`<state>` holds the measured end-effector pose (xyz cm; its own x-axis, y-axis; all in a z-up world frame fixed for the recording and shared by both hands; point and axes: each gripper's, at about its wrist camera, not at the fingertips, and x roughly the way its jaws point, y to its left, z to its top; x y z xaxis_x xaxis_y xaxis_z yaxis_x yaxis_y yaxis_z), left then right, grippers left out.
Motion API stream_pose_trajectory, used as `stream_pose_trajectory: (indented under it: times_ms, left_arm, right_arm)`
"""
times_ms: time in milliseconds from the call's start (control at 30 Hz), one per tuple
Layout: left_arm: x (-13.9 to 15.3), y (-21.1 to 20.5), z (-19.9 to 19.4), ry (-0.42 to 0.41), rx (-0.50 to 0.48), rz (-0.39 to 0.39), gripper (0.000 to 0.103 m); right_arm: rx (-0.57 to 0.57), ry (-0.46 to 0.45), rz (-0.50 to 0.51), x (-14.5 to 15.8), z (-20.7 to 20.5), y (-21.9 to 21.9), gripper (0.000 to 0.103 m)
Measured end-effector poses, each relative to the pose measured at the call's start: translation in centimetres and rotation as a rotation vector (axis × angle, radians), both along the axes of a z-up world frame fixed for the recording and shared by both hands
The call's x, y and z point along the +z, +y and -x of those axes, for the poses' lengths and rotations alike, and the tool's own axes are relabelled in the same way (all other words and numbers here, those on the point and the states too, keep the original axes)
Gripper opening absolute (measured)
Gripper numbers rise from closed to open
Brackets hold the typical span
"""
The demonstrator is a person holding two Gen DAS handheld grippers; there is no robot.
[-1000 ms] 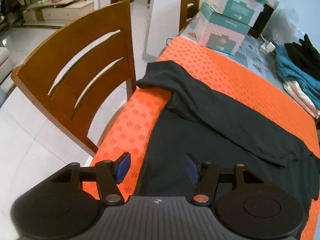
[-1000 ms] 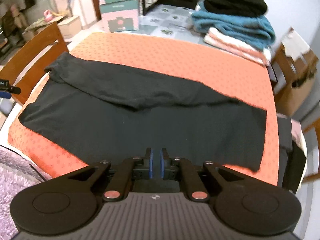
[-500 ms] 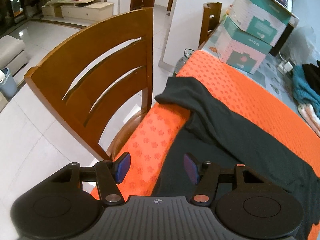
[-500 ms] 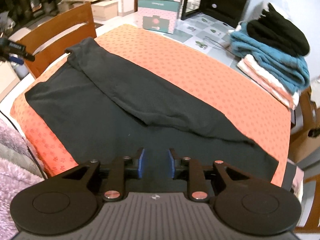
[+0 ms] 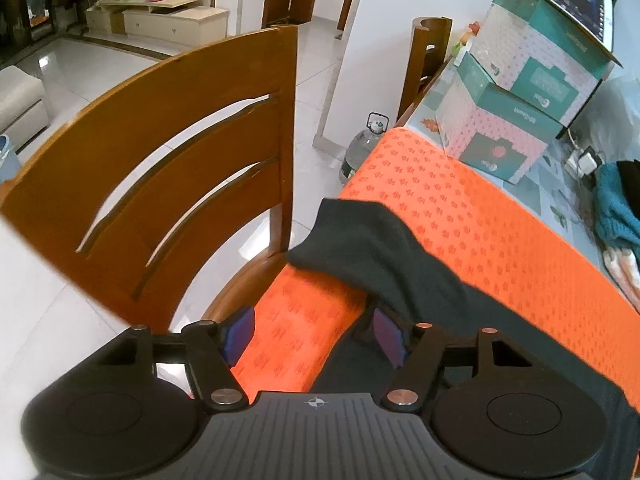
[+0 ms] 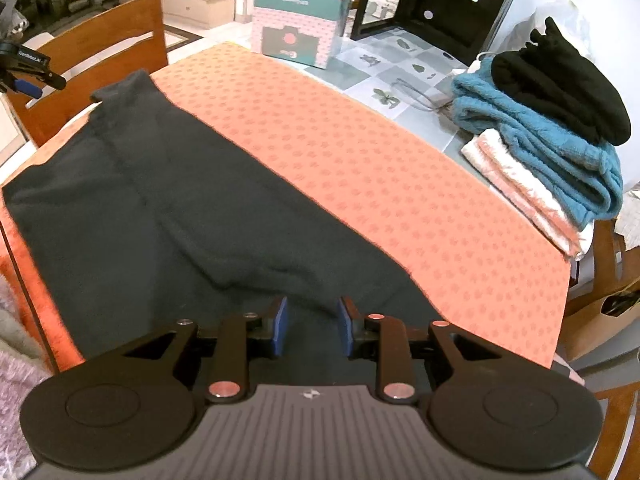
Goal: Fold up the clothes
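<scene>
A black garment (image 6: 168, 216) lies spread on the orange patterned cloth (image 6: 360, 152), with one long part folded over its far side. In the left wrist view its folded corner (image 5: 360, 252) reaches the table's left edge. My left gripper (image 5: 314, 336) is open and empty, low over the orange cloth at the garment's left edge. My right gripper (image 6: 312, 328) is open and empty, just above the garment's near right part.
A wooden chair (image 5: 160, 184) stands close against the table's left side. Pink and green boxes (image 5: 516, 108) and a black appliance (image 6: 432, 0) stand at the far end. A stack of folded clothes (image 6: 552, 128) sits at the right. A water jug (image 5: 360, 148) stands on the floor.
My right gripper has opened from shut and moved closer over the garment. My left gripper stayed open and moved left and lower toward the garment's folded corner by the chair.
</scene>
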<state>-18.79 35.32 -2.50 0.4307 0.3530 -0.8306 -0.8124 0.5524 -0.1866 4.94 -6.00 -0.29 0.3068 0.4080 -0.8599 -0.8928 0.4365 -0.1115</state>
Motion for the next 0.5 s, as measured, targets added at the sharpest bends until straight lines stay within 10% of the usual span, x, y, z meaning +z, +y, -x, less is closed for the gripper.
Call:
stream_pose_trajectory:
  times_ms: [333, 500]
  left_arm:
    - [-3.3, 2.3, -5.9, 0.012, 0.015, 0.072, 0.069]
    - [-5.1, 3.0, -7.5, 0.024, 0.034, 0.116, 0.073]
  right_arm:
    - [0.017, 0.046, 0.039, -2.7, -4.1, 2.4, 0.031]
    - [0.18, 0.086, 0.034, -4.0, -3.4, 4.1, 0.047]
